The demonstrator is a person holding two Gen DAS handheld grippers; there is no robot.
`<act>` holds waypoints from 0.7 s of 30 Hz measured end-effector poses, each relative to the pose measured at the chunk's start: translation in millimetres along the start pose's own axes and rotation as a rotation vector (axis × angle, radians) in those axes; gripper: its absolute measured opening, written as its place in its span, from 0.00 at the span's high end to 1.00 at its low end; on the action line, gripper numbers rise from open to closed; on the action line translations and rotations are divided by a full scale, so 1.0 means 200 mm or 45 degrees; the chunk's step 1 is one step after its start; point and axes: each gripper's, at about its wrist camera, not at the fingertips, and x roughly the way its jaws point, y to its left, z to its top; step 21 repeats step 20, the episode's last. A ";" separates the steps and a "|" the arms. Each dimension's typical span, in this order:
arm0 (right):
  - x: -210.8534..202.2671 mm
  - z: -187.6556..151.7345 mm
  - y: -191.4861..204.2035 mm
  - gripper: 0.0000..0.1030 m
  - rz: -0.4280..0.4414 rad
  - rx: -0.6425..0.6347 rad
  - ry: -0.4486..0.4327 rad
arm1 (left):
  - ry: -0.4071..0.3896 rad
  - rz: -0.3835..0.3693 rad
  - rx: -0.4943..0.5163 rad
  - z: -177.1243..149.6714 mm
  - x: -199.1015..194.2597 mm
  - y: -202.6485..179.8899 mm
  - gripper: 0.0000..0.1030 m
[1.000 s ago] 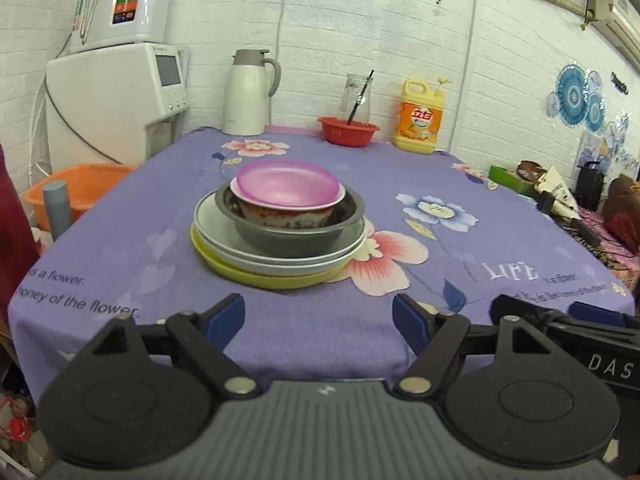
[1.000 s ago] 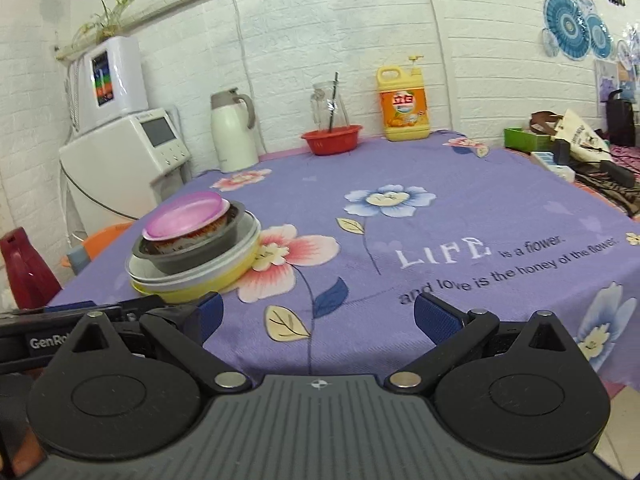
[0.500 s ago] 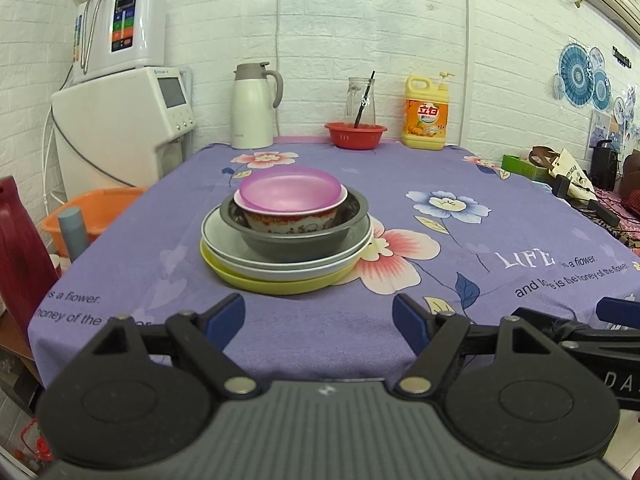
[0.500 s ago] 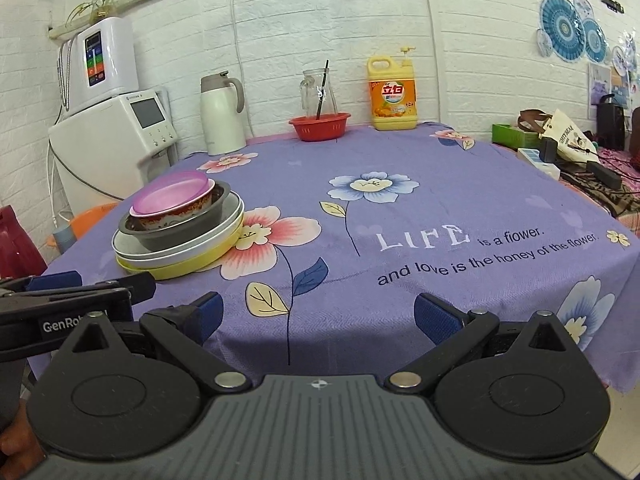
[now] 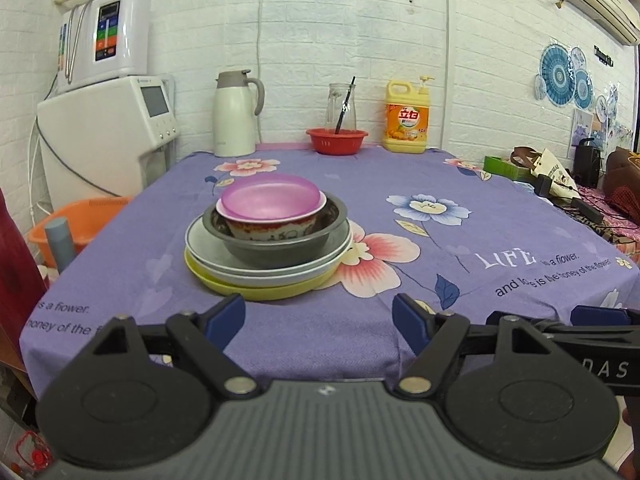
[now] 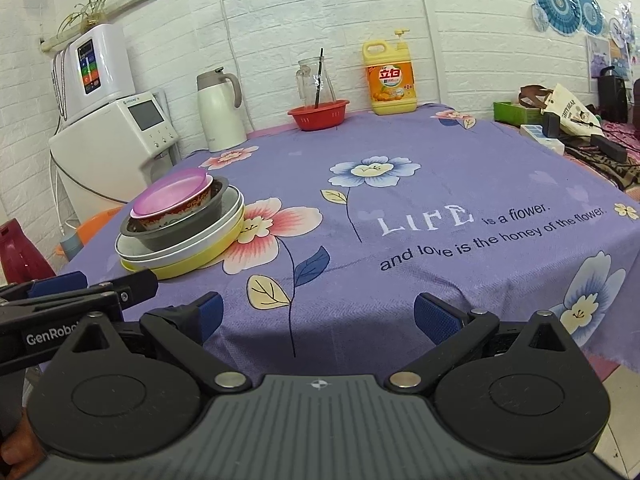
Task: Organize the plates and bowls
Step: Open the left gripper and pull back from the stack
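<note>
The stack of dishes [image 5: 268, 240] sits on the purple tablecloth [image 5: 400, 208] dead ahead of the left gripper [image 5: 318, 320] — closer than the right gripper [image 6: 318, 320], which has it off to its left — both wide open, holding nothing.

Both fisheye cameras look forward from just off the near edge of the table under its purple flowered tablecloth [image 5: 500, 184], toward the white brick back wall. The left wrist view faces the stacked plates and bowls [image 5: 272, 240] squarely and close. The right wrist view sits further right, with that stack [image 6: 180, 228] toward its left.
</note>
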 end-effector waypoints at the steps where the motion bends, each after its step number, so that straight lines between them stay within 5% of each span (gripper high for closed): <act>1: 0.00 0.00 0.00 0.00 0.003 -0.001 0.003 | 0.001 0.006 0.002 0.00 0.00 0.00 0.27; 21: 0.03 -0.02 -0.04 0.00 0.013 0.038 0.037 | -0.009 0.008 -0.057 0.01 0.01 0.04 0.27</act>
